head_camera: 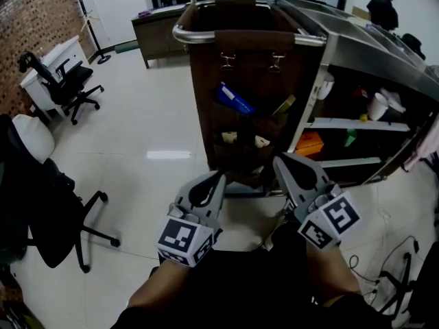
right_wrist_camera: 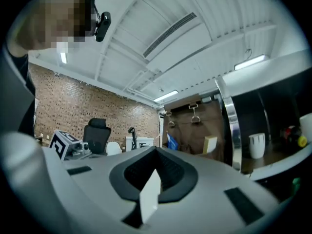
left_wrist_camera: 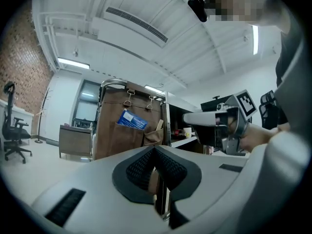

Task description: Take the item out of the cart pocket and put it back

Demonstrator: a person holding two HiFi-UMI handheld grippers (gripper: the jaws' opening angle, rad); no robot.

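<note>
We hold both grippers low, by our body, apart from cart. L gripper clenched, tips together. R gripper clenched too; white sliver at its seam, can't tell what. Blue packet sits tilted in cart's upper pocket, top end sticking out.

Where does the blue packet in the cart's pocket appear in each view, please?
Head view: blue packet, upper centre.
Left gripper view: packet left of centre.
Right gripper view: centre, a sliver.
Shared landmark: the metal hooks above it.
</note>
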